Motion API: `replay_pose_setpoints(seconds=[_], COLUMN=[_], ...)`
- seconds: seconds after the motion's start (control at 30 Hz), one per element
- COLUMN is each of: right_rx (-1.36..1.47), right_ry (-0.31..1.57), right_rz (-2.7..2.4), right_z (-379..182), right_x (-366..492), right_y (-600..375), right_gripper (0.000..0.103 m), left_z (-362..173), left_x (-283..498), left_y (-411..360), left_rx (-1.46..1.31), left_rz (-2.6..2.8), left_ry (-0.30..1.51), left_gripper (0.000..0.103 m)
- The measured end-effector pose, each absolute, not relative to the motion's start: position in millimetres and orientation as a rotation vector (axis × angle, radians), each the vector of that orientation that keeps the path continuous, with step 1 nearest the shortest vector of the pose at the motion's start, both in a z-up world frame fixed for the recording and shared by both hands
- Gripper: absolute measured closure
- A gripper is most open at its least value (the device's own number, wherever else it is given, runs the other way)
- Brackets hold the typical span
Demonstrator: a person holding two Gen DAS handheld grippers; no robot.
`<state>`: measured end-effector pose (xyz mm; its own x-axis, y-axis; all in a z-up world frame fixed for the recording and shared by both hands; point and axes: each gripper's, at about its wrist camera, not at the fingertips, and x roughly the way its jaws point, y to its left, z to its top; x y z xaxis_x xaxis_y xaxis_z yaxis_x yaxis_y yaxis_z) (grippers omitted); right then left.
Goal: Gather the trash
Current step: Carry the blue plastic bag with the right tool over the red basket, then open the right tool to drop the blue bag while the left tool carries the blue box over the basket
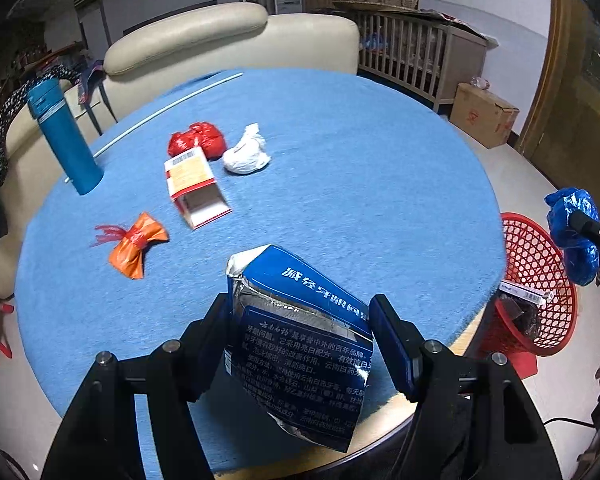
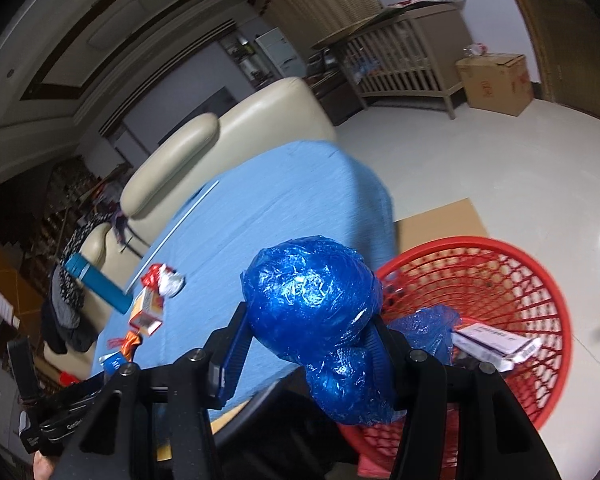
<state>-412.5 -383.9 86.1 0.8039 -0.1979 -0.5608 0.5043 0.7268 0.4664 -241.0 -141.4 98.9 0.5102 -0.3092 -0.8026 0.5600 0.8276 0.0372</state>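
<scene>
Blue carton (image 1: 300, 344) tilts, long axis toward table centre.

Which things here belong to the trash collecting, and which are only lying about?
For the job: blue carton in the left gripper; blue bag in the right gripper; red basket; red bag, white bag, orange box and orange wrapper on the table.

Lying about: blue bottle; white rod; sofa; cardboard box.
</scene>
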Motion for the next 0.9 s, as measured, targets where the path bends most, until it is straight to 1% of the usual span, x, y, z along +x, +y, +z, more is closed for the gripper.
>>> replay_pose_setpoints(seconds=[0.63,0.9], right_rx=[0.718,0.738], right_ry=[0.480,0.511], right_rz=[-0.511,-0.542], right_z=[74,61], right_x=[-459,-467], right_y=[-429,-441], right_gripper=[0.046,0.046], left_z=[101,100], left_x=[-255,-261], left_y=[-174,-185], left_rx=[0.330,0.347], left_rz=[-0.612,-0.635], left_ry=[0.921,0.921], left_gripper=[0.032,0.032])
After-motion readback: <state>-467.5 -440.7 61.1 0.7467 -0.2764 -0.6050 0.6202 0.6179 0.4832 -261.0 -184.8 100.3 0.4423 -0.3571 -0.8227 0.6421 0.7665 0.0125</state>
